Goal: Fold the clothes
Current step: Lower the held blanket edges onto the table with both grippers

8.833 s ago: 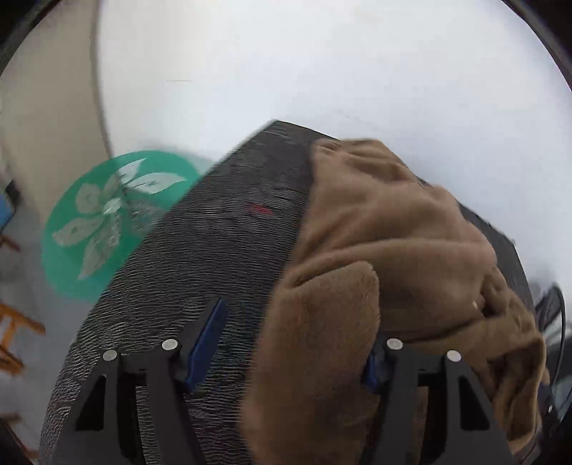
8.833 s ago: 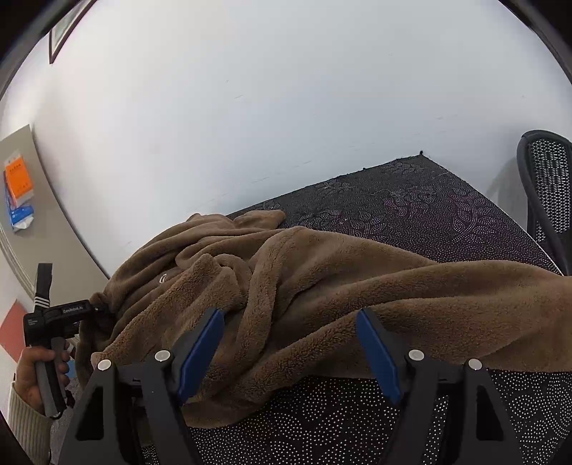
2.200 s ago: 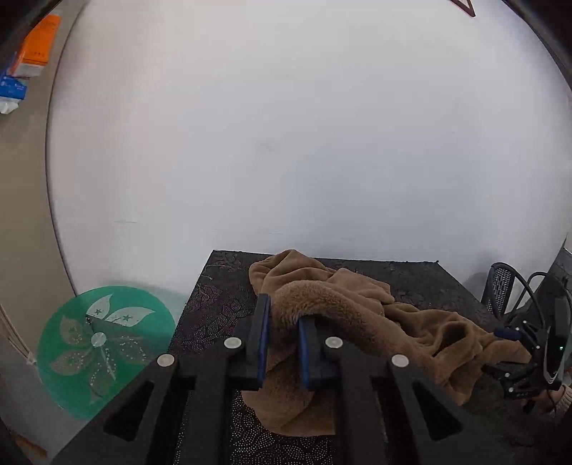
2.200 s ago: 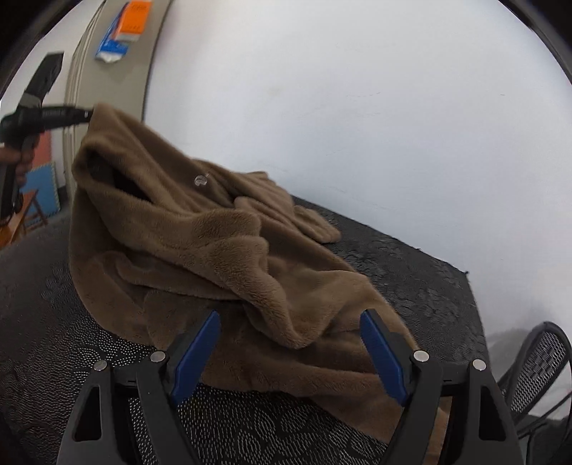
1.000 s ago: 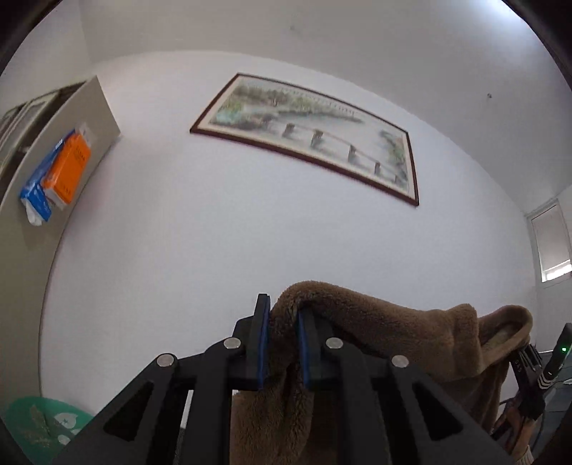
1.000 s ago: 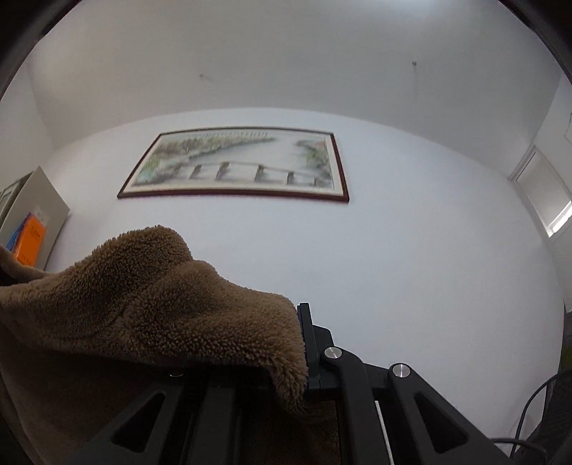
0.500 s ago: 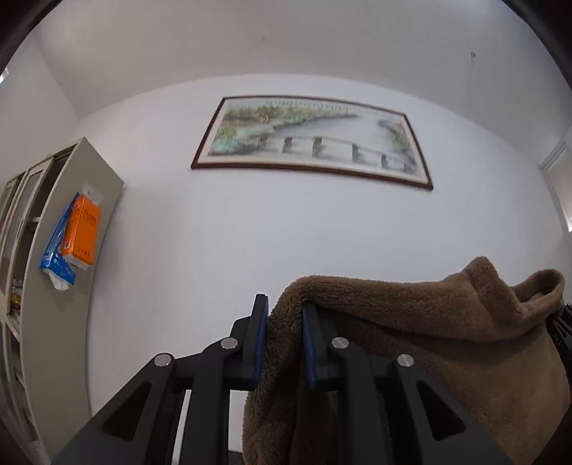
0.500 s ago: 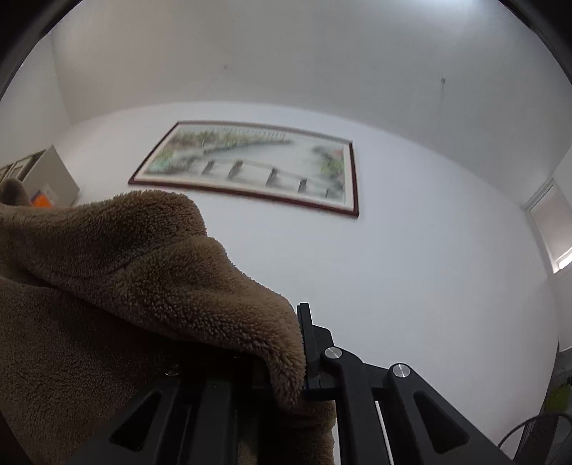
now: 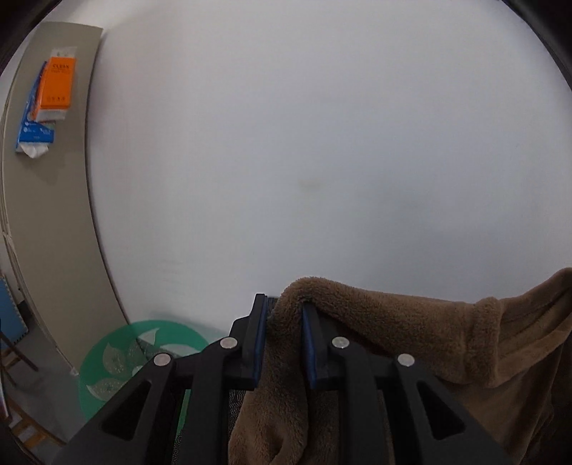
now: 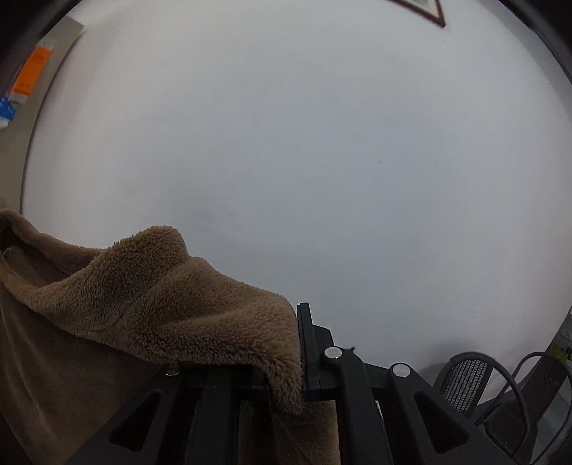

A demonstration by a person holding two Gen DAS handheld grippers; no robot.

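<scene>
Both grippers are coming down from half a second ago: the painting that filled both views is now gone but for a corner [image 10: 423,9] at the top of the right view. The left gripper [image 9: 284,331] is pinching a fold of the brown fleece garment [image 9: 411,322] between narrow jaws, as before. The right gripper [image 10: 298,343] is clamping its own edge of the garment [image 10: 171,304], which is hanging stretched between them. A green disc [image 9: 118,361] and chair [image 10: 464,382] are showing again.

Each of the 2 wrist views looks forward over its own fingers, close to the brown fleece garment [image 9: 411,322], facing the white wall [image 10: 321,161]; both share these.
</scene>
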